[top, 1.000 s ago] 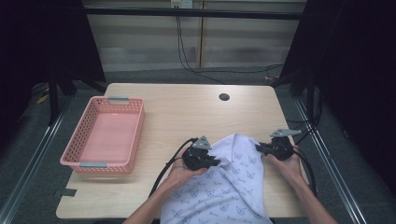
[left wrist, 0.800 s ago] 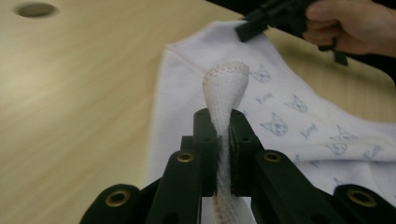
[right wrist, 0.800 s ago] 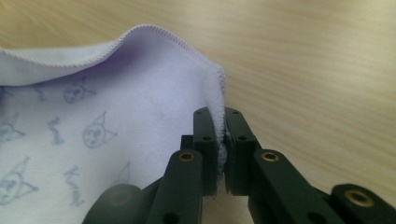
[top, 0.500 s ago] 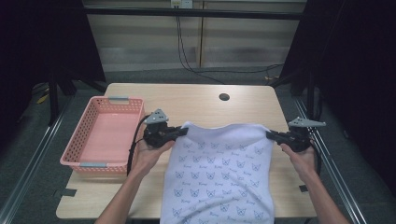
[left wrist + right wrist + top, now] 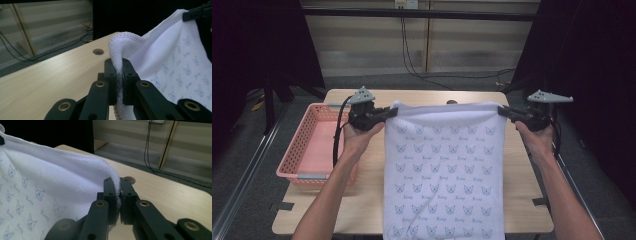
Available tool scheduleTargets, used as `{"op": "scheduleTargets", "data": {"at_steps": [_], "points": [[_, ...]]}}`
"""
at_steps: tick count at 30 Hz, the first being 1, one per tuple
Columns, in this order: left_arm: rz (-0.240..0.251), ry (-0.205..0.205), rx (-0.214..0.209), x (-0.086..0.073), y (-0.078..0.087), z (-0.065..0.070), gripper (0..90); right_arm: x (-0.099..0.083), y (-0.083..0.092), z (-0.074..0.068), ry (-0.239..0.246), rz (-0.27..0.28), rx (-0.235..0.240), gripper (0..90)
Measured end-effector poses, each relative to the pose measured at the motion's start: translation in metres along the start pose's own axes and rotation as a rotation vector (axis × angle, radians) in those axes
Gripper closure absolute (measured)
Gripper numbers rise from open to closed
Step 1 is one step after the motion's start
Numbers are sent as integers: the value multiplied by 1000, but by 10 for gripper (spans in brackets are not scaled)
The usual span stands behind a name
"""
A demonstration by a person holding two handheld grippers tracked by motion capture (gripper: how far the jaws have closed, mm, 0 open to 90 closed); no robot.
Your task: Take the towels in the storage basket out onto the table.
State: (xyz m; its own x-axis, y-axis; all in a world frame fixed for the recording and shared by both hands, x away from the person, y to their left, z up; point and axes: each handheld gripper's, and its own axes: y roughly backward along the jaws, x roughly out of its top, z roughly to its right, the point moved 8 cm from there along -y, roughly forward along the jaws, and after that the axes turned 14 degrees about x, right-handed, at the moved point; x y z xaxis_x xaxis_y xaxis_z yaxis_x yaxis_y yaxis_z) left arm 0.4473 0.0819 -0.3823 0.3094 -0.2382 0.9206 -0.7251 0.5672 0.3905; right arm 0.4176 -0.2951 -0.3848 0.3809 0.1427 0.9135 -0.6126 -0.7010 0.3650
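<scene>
Now, starting at my left, the pink plastic mesh basket [image 5: 312, 145] sits on the left part of the light wooden table [image 5: 517, 170], and my left hand [image 5: 357, 137] hangs over its right rim. That hand holds my left gripper [image 5: 391, 112], its jaws pointing right and pinched tight on the top left corner of the white terry towel printed with small grey cat faces [image 5: 444, 170]. In the left gripper view the jaws of the left gripper [image 5: 119, 67] stand nearly together, with only the thickness of the cloth between the pads; the stitched hem of the towel [image 5: 175, 62] bulges in a rounded fold just above the fingertips and a strip of it hangs below them.

From there the towel's top edge runs almost level and fairly taut across to the other corner. The cloth hangs down from that edge as a flat sheet in front of me, above the table's middle, and its lower end passes out of the bottom of the high view. A round dark hole in the tabletop [image 5: 98, 51] lies beyond the towel, near the far edge.

At the right, my right gripper [image 5: 503, 111] points left and is clamped on the top right corner. In the right gripper view the jaws of the right gripper [image 5: 119, 185] are closed down to the cloth, the hem of the towel [image 5: 50, 187] curling over the left pad and spreading away to the left. My right hand [image 5: 537, 140] holds it over the table's right edge.
</scene>
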Motion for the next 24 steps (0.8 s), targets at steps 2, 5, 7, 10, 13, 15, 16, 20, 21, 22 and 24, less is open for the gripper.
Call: {"op": "scheduleTargets", "data": {"at_steps": [2,5,7,10,13,15,16,20,21,22,24], "points": [[-21,-4,22,6,-9,-7,853,11,-8,8,-3,5,-9,856],[-45,6,59,7,-21,-18,792,17,-23,20,-10,-23,-34,856],[-66,24,93,1,-30,-26,700,12,-33,29,-14,-52,-52,839],[-145,37,143,-17,-45,-33,531,-6,-45,47,-48,-100,-121,596],[-152,61,131,-28,-49,-31,473,-23,-48,52,-71,-118,-124,568],[-164,56,137,-34,-49,-30,473,-31,-45,47,-74,-100,-101,554],[-165,57,137,-36,-49,-30,470,-32,-44,44,-73,-99,-93,542],[-177,42,85,-50,-38,-11,495,-44,-34,26,-53,-78,-49,509],[-180,32,72,-54,-34,-5,503,-53,-31,18,-49,-90,-36,507],[-180,31,50,-58,-31,1,515,-59,-29,13,-47,-100,-24,498],[-181,28,14,-68,-23,12,538,-70,-26,5,-51,-116,-3,494]]}}
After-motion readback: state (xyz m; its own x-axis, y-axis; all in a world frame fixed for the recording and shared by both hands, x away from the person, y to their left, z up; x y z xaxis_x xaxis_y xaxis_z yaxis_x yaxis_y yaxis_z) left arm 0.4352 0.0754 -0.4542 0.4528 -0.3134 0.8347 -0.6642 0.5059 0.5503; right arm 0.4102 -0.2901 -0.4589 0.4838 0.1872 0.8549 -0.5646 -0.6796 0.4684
